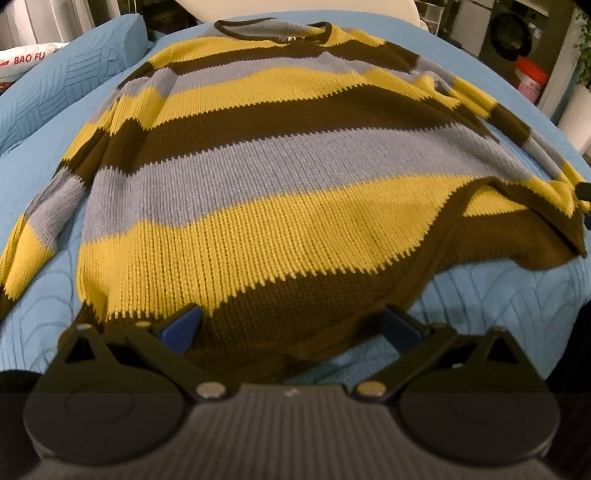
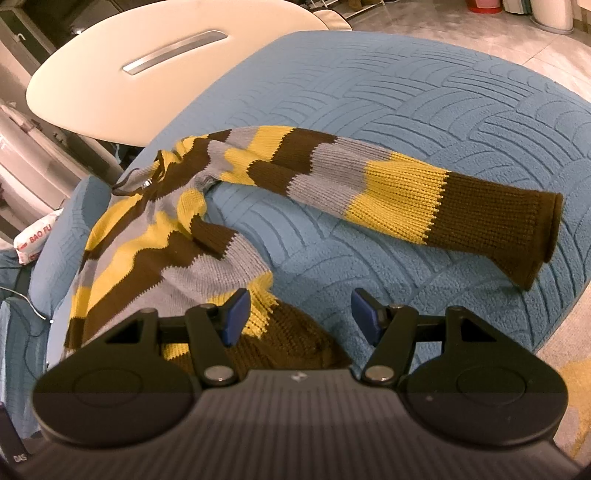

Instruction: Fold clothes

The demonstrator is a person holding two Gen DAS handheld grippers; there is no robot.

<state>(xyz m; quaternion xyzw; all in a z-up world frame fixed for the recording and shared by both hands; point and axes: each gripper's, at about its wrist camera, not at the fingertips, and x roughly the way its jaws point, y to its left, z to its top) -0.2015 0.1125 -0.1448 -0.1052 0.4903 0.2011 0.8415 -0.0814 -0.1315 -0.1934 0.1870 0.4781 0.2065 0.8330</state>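
Note:
A knitted sweater [image 1: 280,173] with yellow, brown and grey stripes lies spread on a blue quilted cover [image 1: 44,302], collar at the far side. Its right hem corner is folded over. My left gripper [image 1: 291,328] is open, its blue pads on either side of the brown hem. In the right wrist view the sweater [image 2: 147,243] is bunched at the left and one sleeve [image 2: 406,192] stretches out to the right, ending in a brown cuff. My right gripper [image 2: 299,314] is open, its left pad over the sweater's hem corner and its right pad over bare cover.
A blue pillow [image 1: 74,70] and a white bag with red print [image 1: 26,62] lie at the far left. A white oval table [image 2: 147,70] stands beyond the cover [image 2: 406,92]. A washing machine [image 1: 513,33] and an orange-lidded tub [image 1: 532,77] stand at the far right. Tiled floor [image 2: 517,48] lies beyond.

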